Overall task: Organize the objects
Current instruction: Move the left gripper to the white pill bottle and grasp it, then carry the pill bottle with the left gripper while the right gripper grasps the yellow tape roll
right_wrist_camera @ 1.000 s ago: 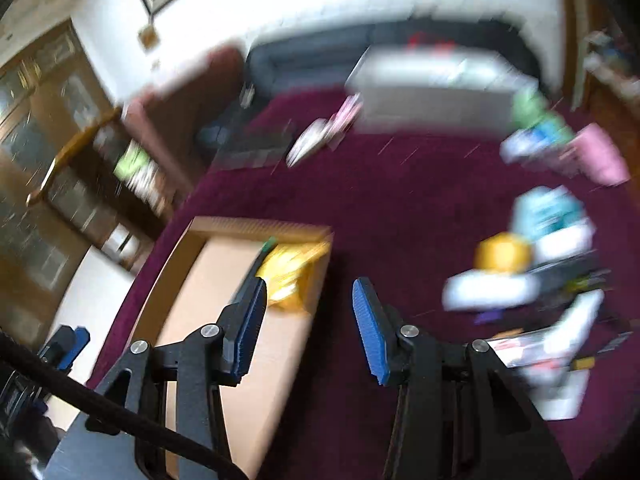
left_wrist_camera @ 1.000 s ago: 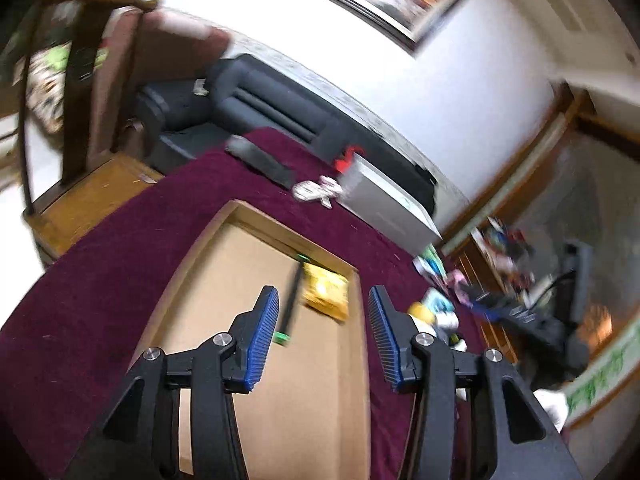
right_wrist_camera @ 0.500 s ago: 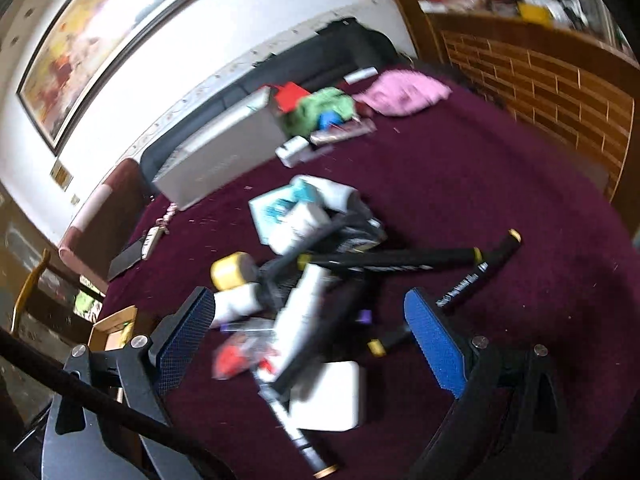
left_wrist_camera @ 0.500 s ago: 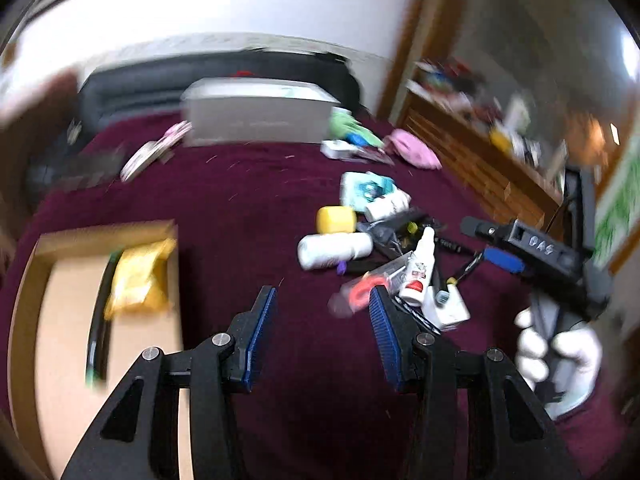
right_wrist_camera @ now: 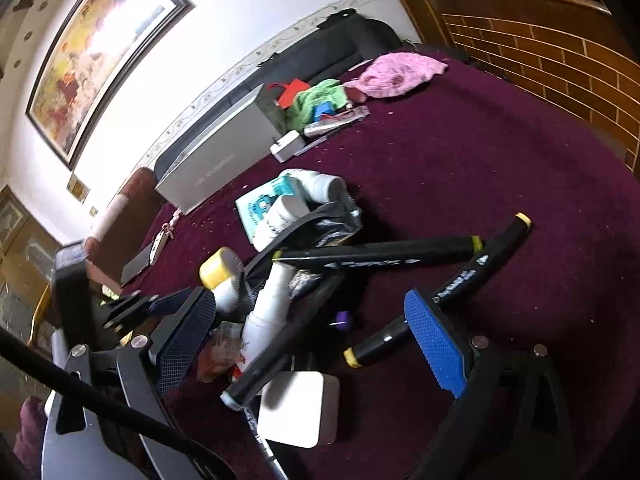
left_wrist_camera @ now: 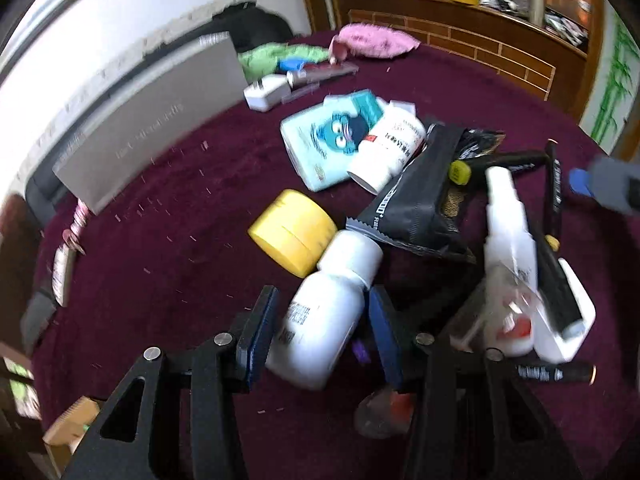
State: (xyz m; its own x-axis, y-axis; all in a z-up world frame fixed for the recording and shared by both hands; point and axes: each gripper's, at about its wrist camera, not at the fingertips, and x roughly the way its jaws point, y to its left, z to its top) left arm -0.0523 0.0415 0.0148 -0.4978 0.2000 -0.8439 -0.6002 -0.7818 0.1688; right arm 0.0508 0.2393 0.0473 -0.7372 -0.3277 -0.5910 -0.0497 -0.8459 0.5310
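Observation:
On the maroon tablecloth (left_wrist_camera: 168, 232) lies a pile of small objects. A white pill bottle (left_wrist_camera: 324, 320) lies on its side between the blue pads of my left gripper (left_wrist_camera: 322, 334). Its jaws are closing, and the pads stand close beside the bottle with no clear press. A yellow jar (left_wrist_camera: 292, 236) touches the bottle's cap. My right gripper (right_wrist_camera: 308, 304) is wide open above black markers (right_wrist_camera: 380, 256), a white spray bottle (right_wrist_camera: 272, 304) and a white charger block (right_wrist_camera: 296, 408), and it grips none of them. The left gripper (right_wrist_camera: 176, 304) also shows at the left of the right wrist view.
A black pouch (left_wrist_camera: 416, 204), a teal tissue pack (left_wrist_camera: 328, 140) and a second white bottle (left_wrist_camera: 388, 148) lie just beyond. A grey box (left_wrist_camera: 152, 120), a green cloth (left_wrist_camera: 276, 56) and a pink cloth (left_wrist_camera: 376, 40) sit at the table's far side. A cardboard box corner (left_wrist_camera: 72, 428) shows at lower left.
My left gripper swung from over the cardboard box to the pile and came down around the white pill bottle. The right gripper opened wide and dropped over the markers.

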